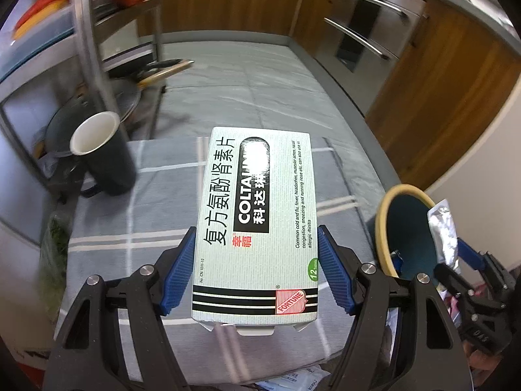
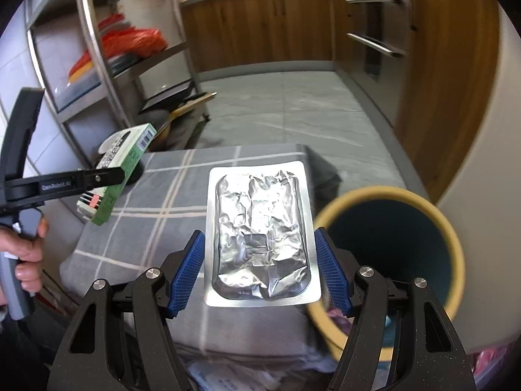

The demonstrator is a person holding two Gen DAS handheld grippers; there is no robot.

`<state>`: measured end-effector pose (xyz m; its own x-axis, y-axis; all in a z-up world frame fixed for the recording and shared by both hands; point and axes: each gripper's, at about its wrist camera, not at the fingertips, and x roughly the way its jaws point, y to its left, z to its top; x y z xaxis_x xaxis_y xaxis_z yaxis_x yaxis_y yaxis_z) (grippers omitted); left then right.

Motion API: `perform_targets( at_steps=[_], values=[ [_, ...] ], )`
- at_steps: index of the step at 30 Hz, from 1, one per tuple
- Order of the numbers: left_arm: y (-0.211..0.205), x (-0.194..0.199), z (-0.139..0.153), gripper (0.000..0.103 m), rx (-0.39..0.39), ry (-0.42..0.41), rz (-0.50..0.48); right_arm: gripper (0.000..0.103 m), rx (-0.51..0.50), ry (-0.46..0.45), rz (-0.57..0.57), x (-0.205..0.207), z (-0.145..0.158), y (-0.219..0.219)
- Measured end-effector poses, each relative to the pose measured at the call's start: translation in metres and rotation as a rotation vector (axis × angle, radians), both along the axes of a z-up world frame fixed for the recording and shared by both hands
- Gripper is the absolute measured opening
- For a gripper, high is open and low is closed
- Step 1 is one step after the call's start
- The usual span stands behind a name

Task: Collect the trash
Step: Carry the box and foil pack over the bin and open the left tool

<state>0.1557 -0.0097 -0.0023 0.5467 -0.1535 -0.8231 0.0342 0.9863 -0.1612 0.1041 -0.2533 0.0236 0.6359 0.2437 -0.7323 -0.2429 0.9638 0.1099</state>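
You have a piece of trash in each hand, and the bin (image 2: 390, 260) sits just off the right edge of the counter (image 2: 136, 228), mouth open and tilted toward you. The step in hand looks like the carry to that bin.

Bring the foil blister pack (image 2: 260, 231) over the yellow rim first, since it is nearest. Get the whole sheet above the opening before you release, because a light, flat pack can catch the rim and slide out.

The medicine box (image 1: 257, 224) is long and sticks far past the pads. Tip its far end down into the bin so it drops lengthwise rather than bridging the mouth. Keep the two tools from crossing, and steer clear of the dark cup (image 1: 104, 159) near the counter's left edge.

The left hand-held gripper (image 1: 257, 270) is spread wide and pinches the box by its two long sides, held up off the counter. The right hand-held gripper (image 2: 260, 270) is likewise wide, its blue pads pressed on both edges of the blister pack, held just beside the bin's rim.
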Motion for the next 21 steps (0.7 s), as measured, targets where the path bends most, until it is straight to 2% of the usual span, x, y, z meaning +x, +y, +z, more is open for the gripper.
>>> perform_targets(
  at_steps=[11, 21],
  values=[
    [-0.101, 0.004, -0.003, 0.07, -0.007, 0.007, -0.236, 0.069, 0.032, -0.004, -0.175, -0.024, -0.015, -0.081],
    [-0.202, 0.012, -0.033, 0.07, -0.011, 0.078, -0.445, 0.069, 0.022, 0.006, -0.278, -0.039, -0.026, -0.129]
  ],
)
